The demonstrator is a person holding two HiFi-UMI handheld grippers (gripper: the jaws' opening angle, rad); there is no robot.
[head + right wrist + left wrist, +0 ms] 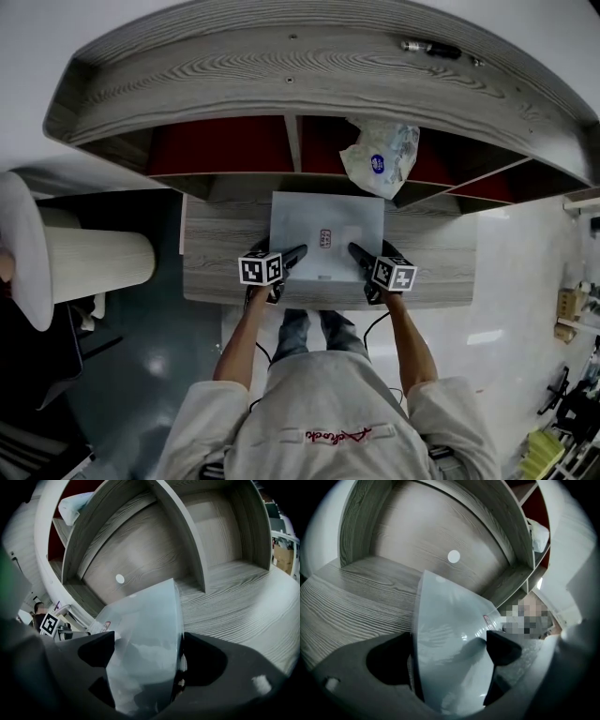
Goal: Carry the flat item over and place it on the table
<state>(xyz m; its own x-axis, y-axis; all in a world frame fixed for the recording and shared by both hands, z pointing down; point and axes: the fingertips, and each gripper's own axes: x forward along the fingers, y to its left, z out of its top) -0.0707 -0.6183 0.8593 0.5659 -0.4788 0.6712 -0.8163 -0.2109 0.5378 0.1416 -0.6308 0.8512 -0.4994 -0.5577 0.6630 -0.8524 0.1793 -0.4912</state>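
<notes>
Flat item [326, 225] held over the table [220, 267]!
Left gripper [298, 253] and right gripper [356, 251] each pinch a near corner; best lower both level, then let go together.

A curved grey wood-grain shelf unit [281, 66] has red-backed compartments. A crumpled clear plastic bag [380, 157] spills over the front edge of the compartment right of centre. A small dark cylindrical object [429, 48] lies on the shelf unit's top near its right end. A pale ribbed cylinder [98, 267] lies at far left.
</notes>
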